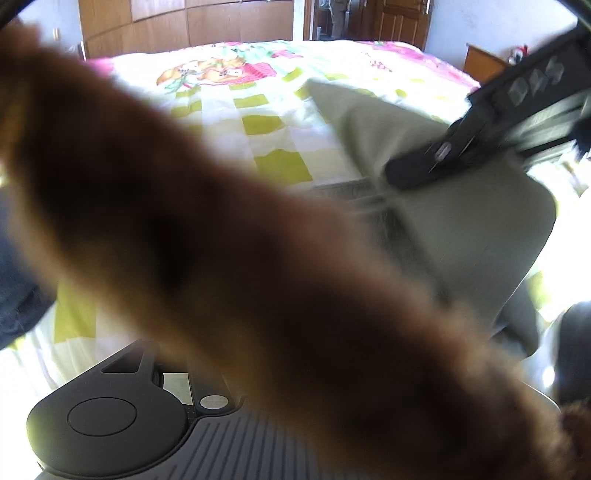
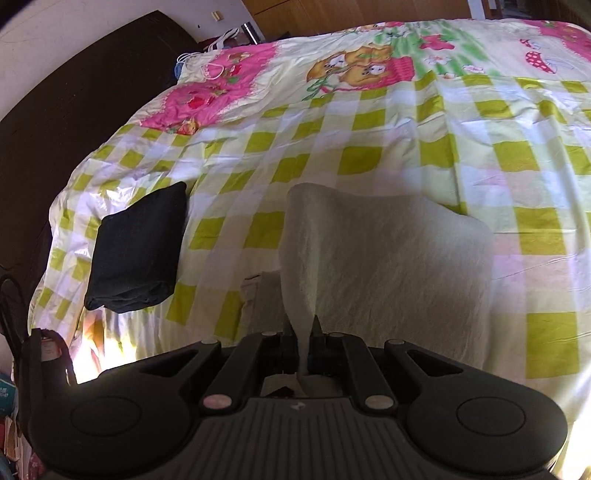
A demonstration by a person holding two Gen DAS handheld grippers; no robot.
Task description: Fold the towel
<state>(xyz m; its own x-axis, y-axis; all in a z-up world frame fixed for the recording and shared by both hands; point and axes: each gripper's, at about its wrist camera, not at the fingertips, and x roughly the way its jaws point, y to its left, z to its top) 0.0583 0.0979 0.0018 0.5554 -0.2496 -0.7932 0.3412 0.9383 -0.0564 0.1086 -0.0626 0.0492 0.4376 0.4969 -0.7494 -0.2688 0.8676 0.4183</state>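
A pale cream towel [image 2: 388,258] rises off the checked bedsheet [image 2: 480,155]. My right gripper [image 2: 301,328] is shut on a bunched edge of it, and the cloth drapes away in front. In the left wrist view the same towel [image 1: 461,229] hangs in a lifted fold under the right gripper [image 1: 410,177], which reaches in from the upper right. Only the body of my left gripper [image 1: 110,424] shows. A blurred brown fuzzy band [image 1: 240,258], perhaps a sleeve, crosses close to the lens and hides its fingers.
A folded black cloth [image 2: 140,247] lies on the bed to the left of the towel. A dark headboard [image 2: 55,110] borders the bed's left side. Wooden wardrobes [image 1: 184,26] and a small wooden stand [image 1: 484,62] are beyond the bed.
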